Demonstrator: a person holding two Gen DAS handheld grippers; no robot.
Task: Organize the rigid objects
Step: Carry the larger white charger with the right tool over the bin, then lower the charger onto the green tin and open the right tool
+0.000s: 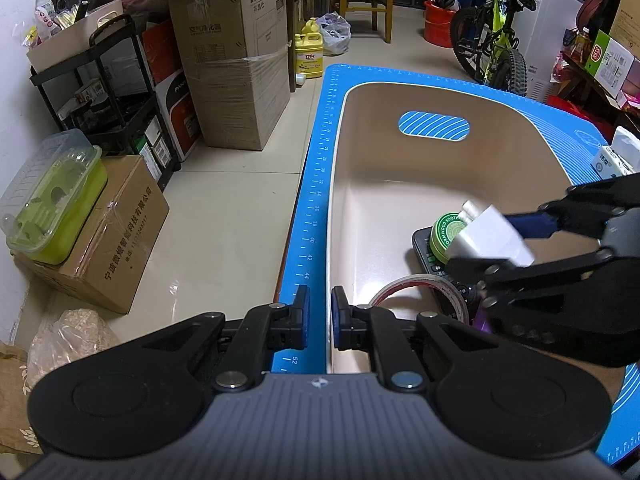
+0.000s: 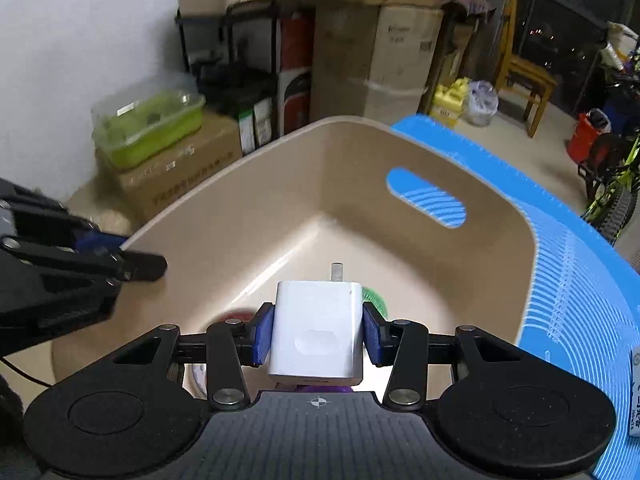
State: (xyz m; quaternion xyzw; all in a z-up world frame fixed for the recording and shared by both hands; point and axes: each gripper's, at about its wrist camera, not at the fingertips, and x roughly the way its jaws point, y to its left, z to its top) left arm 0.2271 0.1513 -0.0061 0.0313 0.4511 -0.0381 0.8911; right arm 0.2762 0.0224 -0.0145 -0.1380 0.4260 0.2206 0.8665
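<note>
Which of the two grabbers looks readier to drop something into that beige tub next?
The right gripper. It already clamps the white charger and hangs over the open tub. The left gripper is pinched on the tub's near rim, probably steadying it.

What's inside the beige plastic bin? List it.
In the beige plastic bin: a green round tin on a black remote, a clear tape roll and something purple. The right gripper, holding a white charger above them, covers the rest.
</note>
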